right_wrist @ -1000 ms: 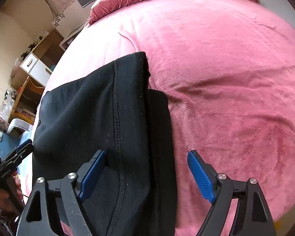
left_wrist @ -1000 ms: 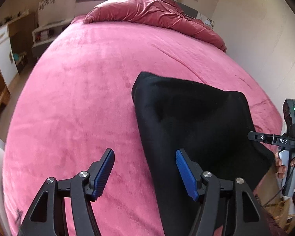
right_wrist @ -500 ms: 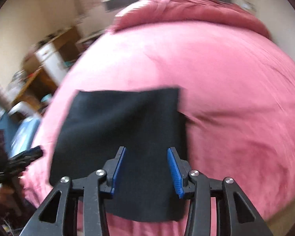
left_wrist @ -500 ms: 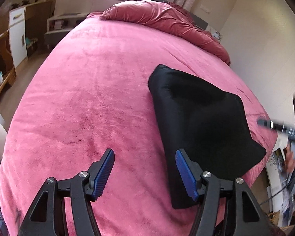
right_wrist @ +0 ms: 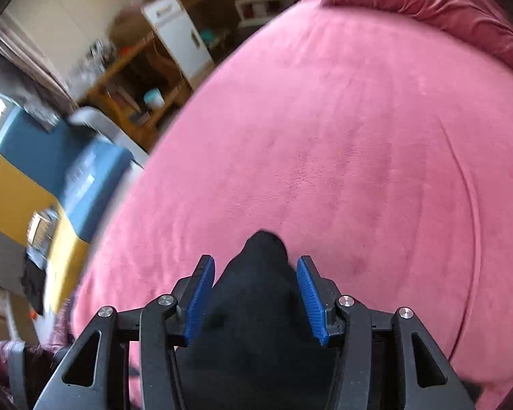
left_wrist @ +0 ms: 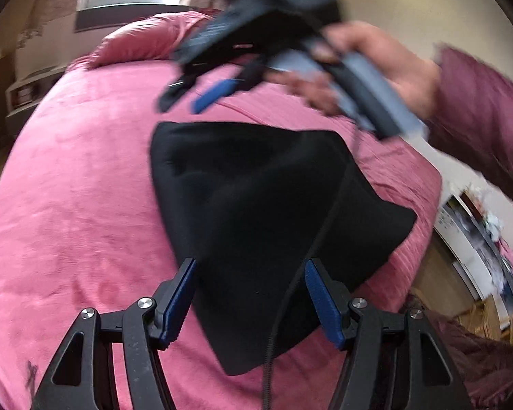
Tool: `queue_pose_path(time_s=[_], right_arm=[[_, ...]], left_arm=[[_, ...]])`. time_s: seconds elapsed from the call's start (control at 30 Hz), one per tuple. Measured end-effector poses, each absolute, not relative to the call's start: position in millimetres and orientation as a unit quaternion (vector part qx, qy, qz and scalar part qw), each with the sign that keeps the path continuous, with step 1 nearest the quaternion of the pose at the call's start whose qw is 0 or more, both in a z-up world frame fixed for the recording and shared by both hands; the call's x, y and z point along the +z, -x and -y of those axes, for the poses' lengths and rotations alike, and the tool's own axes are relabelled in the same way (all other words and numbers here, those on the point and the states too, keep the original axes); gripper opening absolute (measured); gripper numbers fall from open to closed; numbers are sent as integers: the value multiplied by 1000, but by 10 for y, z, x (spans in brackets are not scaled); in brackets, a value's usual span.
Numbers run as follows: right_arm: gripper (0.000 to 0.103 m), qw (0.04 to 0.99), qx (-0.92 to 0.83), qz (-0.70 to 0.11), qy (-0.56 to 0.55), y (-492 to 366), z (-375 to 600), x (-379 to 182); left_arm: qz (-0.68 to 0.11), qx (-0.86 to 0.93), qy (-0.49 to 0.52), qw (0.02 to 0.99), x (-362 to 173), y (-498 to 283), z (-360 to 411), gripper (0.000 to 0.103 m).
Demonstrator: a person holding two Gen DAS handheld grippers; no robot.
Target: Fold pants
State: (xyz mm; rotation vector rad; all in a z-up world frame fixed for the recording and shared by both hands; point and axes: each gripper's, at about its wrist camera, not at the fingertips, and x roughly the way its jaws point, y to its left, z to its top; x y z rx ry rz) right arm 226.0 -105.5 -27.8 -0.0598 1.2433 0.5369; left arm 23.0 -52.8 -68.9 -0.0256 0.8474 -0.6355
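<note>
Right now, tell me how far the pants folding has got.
Done: the black pants lie folded into a compact stack on the pink bed. In hand: nothing gripped; the left gripper hangs open over the near edge, and the right gripper has just been opening its jaws, a pants corner showing between them unpinched. Left: probably smoothing the lumpy top, or one more fold.

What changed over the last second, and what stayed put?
The right gripper swung up from the bed's right edge to above the folded black pants; its jaws narrowed, then reopened slightly, gripping nothing. The left gripper stays open, the pants folded on the pink bed.
</note>
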Motion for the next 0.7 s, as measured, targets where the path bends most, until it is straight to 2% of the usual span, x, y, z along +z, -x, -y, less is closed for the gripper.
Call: queue_pose_path(time_s=[0.07,0.1,0.13,0.17,0.23,0.33,0.47,0.5,0.53,0.57,0.7], right_arm=[[51,754,251,-606,35,-2404,953,-445],[46,740,258,-619,47,-2442,909,-523],[22,732,269,-623,63,-2426,873,-590],[18,722,293,-619,95,-2371,758,-596],[12,720,327,-601,118,-2333,634,-516],[10,730,322,-593,109,-2435,642,-584],[11,735,290,-603,109,-2448,726,-944],[15,744,283,-599,92,-2458,770,-924],[27,750,275,-596,78,-2459,800,-893],[32,759,272,-589,59,-2454,871,-822],[45,788,248,-563,10,-2326,1206,-492]], left_arm=[[-403,-311,1,860,-716,-181,582,65],[-403,-314,-6,860,-735,-171,610,65],[-408,-313,-11,857,-757,-170,621,65],[-416,-310,-13,855,-794,-185,633,65],[-427,-304,-5,852,-873,-226,633,65],[-429,-295,-13,854,-908,-244,672,65],[-431,-289,-20,855,-904,-221,712,66],[-430,-291,-18,855,-891,-217,704,66],[-427,-294,-11,855,-864,-216,679,67],[-426,-295,-4,855,-837,-220,643,67],[-427,-282,40,858,-708,-274,319,67]])
